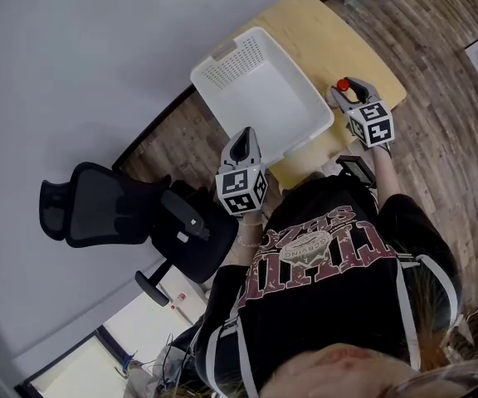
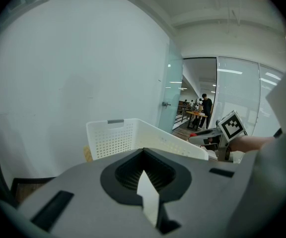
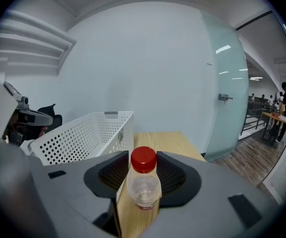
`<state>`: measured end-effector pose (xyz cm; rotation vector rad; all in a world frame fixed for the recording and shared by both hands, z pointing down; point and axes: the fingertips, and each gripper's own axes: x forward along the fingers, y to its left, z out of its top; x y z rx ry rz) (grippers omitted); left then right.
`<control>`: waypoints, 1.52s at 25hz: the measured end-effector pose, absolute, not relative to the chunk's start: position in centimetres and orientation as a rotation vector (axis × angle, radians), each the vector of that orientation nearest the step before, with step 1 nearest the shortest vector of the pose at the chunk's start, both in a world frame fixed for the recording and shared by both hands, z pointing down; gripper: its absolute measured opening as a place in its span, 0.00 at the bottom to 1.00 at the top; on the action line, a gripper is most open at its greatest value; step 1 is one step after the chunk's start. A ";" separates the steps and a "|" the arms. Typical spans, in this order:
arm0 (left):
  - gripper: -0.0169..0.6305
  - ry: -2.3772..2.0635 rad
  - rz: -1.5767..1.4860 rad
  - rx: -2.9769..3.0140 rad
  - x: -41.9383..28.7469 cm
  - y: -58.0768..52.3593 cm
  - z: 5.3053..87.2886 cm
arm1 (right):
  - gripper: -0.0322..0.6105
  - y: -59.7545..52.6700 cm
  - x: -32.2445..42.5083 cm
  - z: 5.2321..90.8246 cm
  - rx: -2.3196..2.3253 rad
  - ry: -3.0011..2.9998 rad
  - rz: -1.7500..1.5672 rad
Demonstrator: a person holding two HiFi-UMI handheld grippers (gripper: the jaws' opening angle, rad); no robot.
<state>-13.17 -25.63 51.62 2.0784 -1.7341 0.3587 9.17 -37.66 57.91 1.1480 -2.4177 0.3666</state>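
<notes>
My right gripper (image 1: 348, 94) hovers over the right side of the wooden table (image 1: 322, 36), shut on a small clear bottle (image 1: 343, 86) with a red cap. In the right gripper view the bottle (image 3: 144, 185) stands upright between the jaws of the right gripper (image 3: 143, 180), cap on top. My left gripper (image 1: 241, 149) is at the near left corner of the white perforated basket (image 1: 231, 60), jaws together and holding nothing. In the left gripper view the left gripper (image 2: 145, 180) points over the basket (image 2: 113, 138), which looks empty.
The basket (image 3: 83, 133) fills the left half of the table (image 3: 158, 138). A black office chair (image 1: 114, 210) stands left of the person, by the white wall. Wood floor (image 1: 446, 98) runs to the right. A glass partition (image 3: 227, 83) and distant people (image 2: 206, 105) lie beyond.
</notes>
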 end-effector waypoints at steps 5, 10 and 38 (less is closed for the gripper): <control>0.10 -1.730 0.354 2.081 -13.2 -25.5 51.7 | 0.31 -37.7 9.1 57.5 1.155 -2.416 0.347; 0.10 -1.728 0.355 2.085 -13.1 -25.5 51.6 | 0.31 -37.8 9.1 56.3 1.162 -2.426 0.324; 0.10 -1.727 0.335 2.090 -13.2 -25.5 51.6 | 0.31 -36.7 5.7 48.5 1.117 -2.584 0.227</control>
